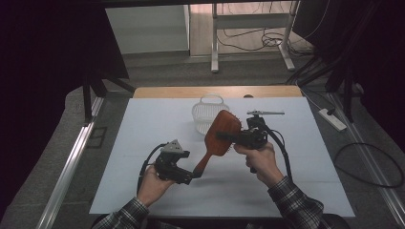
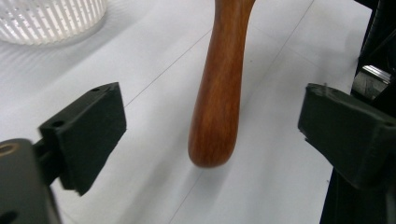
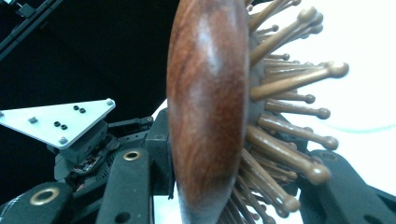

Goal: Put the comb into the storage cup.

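Between the parted jaws of the left gripper (image 2: 212, 135) a gap is left on each side of the wooden hairbrush (image 1: 218, 137) handle, which is touched by neither pad. Behind the brush head, the way toward the table's far edge is blocked by a white basket (image 1: 208, 113). Bare white table (image 1: 143, 129) is left open to the left of the basket and in front of both hands.

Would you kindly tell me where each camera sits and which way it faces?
High view: above the table, looking forward and down; both forearms enter below.
Left gripper view: on the left gripper, along open jaws at the hairbrush handle.
Right gripper view: on the right gripper, jaws clamping the brush head.
Shared: the hairbrush.
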